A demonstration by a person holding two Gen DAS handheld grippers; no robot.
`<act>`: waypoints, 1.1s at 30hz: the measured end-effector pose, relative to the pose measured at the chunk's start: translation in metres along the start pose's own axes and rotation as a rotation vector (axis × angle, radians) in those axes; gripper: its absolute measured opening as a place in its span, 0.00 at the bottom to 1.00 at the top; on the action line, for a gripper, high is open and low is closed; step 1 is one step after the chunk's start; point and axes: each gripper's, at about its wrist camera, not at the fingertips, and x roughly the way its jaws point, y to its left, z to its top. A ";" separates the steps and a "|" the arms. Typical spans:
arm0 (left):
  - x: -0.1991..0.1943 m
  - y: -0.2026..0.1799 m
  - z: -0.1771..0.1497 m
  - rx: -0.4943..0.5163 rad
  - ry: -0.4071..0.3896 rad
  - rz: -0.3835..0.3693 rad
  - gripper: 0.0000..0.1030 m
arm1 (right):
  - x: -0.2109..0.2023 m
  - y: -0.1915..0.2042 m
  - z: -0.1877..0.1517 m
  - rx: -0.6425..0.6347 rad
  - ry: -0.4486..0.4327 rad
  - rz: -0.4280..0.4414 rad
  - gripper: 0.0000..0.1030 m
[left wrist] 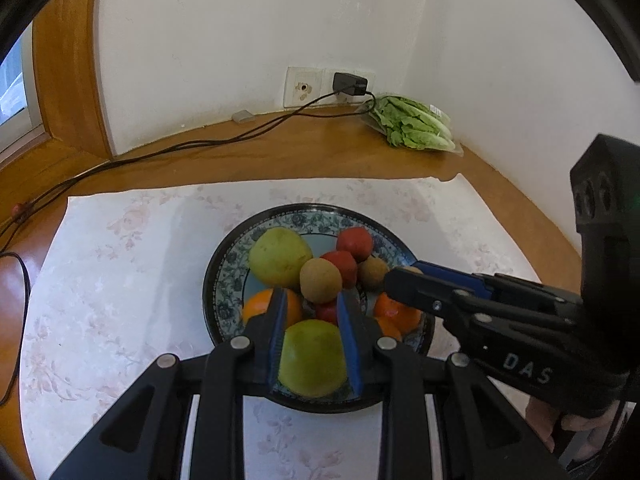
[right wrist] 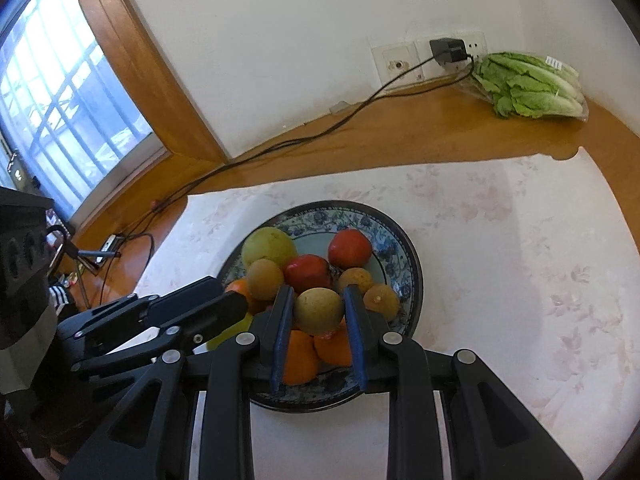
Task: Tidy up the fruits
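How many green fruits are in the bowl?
2. One green fruit lies at the bowl's far left; the other green fruit sits at the near rim between the left gripper's fingers. Others may hide underneath.

Left wrist view: near rim of the plate (left wrist: 224,264) hidden behind the left gripper (left wrist: 312,304) linkage. Small red fruit (left wrist: 326,312) mostly covered by the kiwi (left wrist: 320,280) and the green apple (left wrist: 312,358). Right gripper (left wrist: 404,276) fingertips blocked by its own finger; jaw gap not readable. Cable (left wrist: 160,152) runs off the left edge.

Right wrist view: oranges (right wrist: 316,350) partly behind the right gripper (right wrist: 318,300) pads. Lettuce label (right wrist: 554,63) too small to read.
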 end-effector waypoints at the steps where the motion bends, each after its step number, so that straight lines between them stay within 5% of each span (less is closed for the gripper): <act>1: 0.000 0.001 0.000 -0.002 0.002 0.000 0.26 | 0.002 -0.001 -0.001 0.001 0.003 -0.002 0.26; 9: 0.002 0.000 -0.002 0.005 0.003 0.012 0.27 | 0.004 -0.003 0.000 0.005 0.004 0.007 0.26; 23: -0.024 0.005 -0.015 -0.006 -0.001 0.081 0.75 | -0.021 -0.011 -0.012 0.021 0.004 -0.002 0.52; 33: -0.030 0.006 -0.051 -0.016 0.066 0.132 0.82 | -0.030 0.000 -0.054 -0.069 0.073 -0.116 0.66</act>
